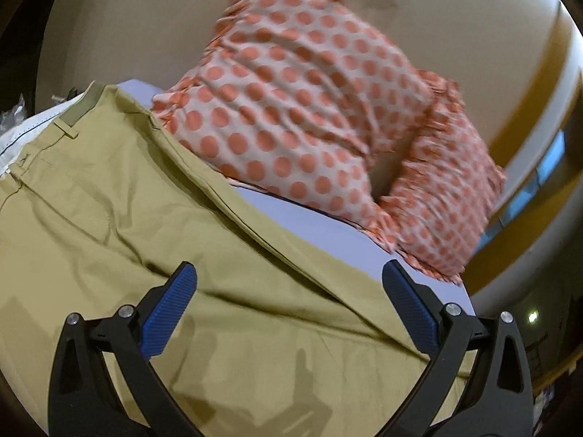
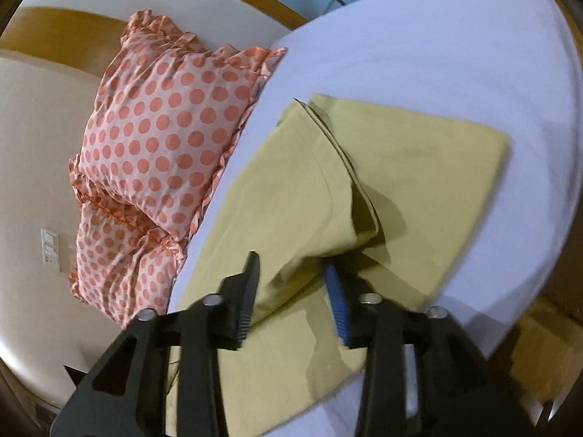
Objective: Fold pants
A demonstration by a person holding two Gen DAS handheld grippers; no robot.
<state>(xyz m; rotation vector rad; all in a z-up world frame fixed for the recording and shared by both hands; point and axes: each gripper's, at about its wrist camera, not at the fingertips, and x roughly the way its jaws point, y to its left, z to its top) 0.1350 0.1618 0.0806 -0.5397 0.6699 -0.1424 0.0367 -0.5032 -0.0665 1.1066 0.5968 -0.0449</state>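
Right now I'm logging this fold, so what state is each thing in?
left gripper: open, above the pants, holding nothing
right gripper: shut on a raised fold of the pants
pants: khaki, partly folded on the bed
polka-dot pillows: stacked beside the pants

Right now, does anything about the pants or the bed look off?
Nothing damaged or spilled. The khaki pants are unevenly folded: one bunched fold is raised between the right tool's fingers. The left tool is open above them. The polka-dot pillows sit at the bed's edge.
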